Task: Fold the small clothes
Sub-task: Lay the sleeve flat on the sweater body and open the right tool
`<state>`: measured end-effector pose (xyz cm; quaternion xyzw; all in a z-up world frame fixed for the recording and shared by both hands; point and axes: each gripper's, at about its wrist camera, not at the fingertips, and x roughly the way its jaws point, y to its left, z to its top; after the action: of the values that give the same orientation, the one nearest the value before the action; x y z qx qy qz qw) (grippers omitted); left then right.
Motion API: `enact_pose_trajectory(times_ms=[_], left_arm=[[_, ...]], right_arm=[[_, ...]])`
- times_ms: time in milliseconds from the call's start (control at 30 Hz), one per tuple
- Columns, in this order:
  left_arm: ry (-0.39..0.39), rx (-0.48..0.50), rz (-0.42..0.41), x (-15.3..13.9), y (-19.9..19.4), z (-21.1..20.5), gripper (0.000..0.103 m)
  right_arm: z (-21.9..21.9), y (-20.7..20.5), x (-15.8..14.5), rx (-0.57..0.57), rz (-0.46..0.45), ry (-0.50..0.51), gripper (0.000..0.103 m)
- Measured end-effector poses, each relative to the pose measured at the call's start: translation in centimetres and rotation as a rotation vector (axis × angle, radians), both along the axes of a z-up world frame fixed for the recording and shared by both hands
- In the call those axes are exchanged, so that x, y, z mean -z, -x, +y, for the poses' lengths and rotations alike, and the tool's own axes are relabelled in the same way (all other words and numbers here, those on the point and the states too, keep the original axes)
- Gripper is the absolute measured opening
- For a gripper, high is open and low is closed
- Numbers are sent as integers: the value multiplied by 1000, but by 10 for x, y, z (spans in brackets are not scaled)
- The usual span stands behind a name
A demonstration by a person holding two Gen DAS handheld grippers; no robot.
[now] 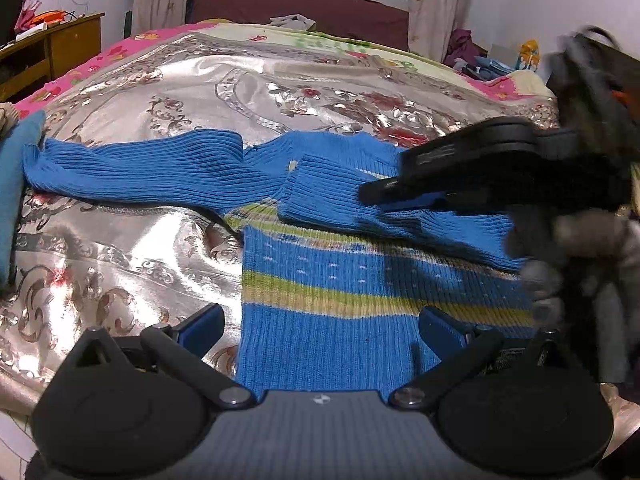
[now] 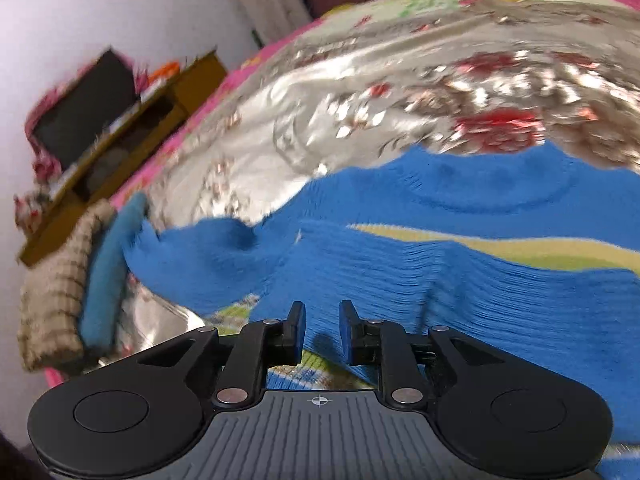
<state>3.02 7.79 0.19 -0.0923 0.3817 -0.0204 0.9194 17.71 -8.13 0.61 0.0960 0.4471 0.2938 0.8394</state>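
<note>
A small blue ribbed sweater [image 1: 320,292] with green and cream stripes lies flat on a shiny floral bedspread [image 1: 160,92]. Its left sleeve [image 1: 152,172] stretches out to the left; its right sleeve [image 1: 360,196] is folded across the chest. My left gripper [image 1: 320,332] is open and empty over the sweater's lower body. My right gripper [image 1: 384,192] hovers just above the folded sleeve. In the right wrist view the right gripper [image 2: 322,332] has a narrow gap between its pads and holds nothing; the sweater [image 2: 460,280] lies under it, blurred.
A folded teal cloth [image 2: 108,272] and a beige striped knit [image 2: 56,280] lie at the bed's left edge. A wooden cabinet [image 1: 52,52] stands by the left wall. A headboard [image 1: 300,4] and curtains are at the back. Clothes are piled at far right.
</note>
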Motion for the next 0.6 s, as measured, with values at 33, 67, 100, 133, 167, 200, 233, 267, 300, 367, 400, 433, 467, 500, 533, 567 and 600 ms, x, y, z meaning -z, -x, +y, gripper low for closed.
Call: enact_pose_trajectory(times_ms=[33, 67, 100, 133, 167, 200, 233, 267, 300, 367, 400, 433, 467, 500, 533, 567, 600], left_arm=[[2, -1, -1, 0, 0, 0, 103], [5, -1, -2, 0, 0, 1, 103], [9, -2, -4, -1, 0, 2, 103], [13, -3, -5, -1, 1, 2, 103], [18, -5, -6, -1, 1, 4, 103], [23, -7, -5, -1, 0, 5, 103], [30, -9, -4, 0, 0, 6, 103], [34, -11, 0, 0, -1, 6, 103], [37, -12, 5, 1, -2, 7, 103], [38, -15, 9, 1, -2, 7, 103], [35, -16, 7, 1, -2, 7, 103], [32, -15, 6, 1, -2, 6, 103], [27, -13, 7, 1, -2, 5, 103], [21, -11, 7, 2, -2, 4, 103], [16, -9, 7, 2, -2, 3, 103], [11, -8, 6, 2, -2, 2, 103], [5, -6, 5, 2, -2, 1, 103]], right_arm=[[7, -5, 7, -6, 28, 21, 20], [12, -8, 14, -8, 62, 25, 20], [15, -10, 19, -10, 88, 9, 20], [17, -11, 22, -19, 107, -16, 20], [21, -10, 23, -32, 119, -32, 20], [24, -9, 23, -41, 122, -33, 20], [28, -8, 23, -48, 116, -22, 20], [31, -7, 22, -53, 109, -12, 20], [31, -7, 23, -54, 107, -11, 20], [29, -8, 23, -47, 121, -30, 20], [26, -8, 23, -42, 129, -41, 20], [23, -9, 22, -35, 135, -50, 20], [20, -8, 19, -29, 134, -58, 20], [16, -7, 15, -24, 127, -71, 20], [12, -5, 11, -18, 118, -87, 20], [6, -3, 5, -8, 108, -107, 20], [0, 0, 0, 1, 96, -123, 20]])
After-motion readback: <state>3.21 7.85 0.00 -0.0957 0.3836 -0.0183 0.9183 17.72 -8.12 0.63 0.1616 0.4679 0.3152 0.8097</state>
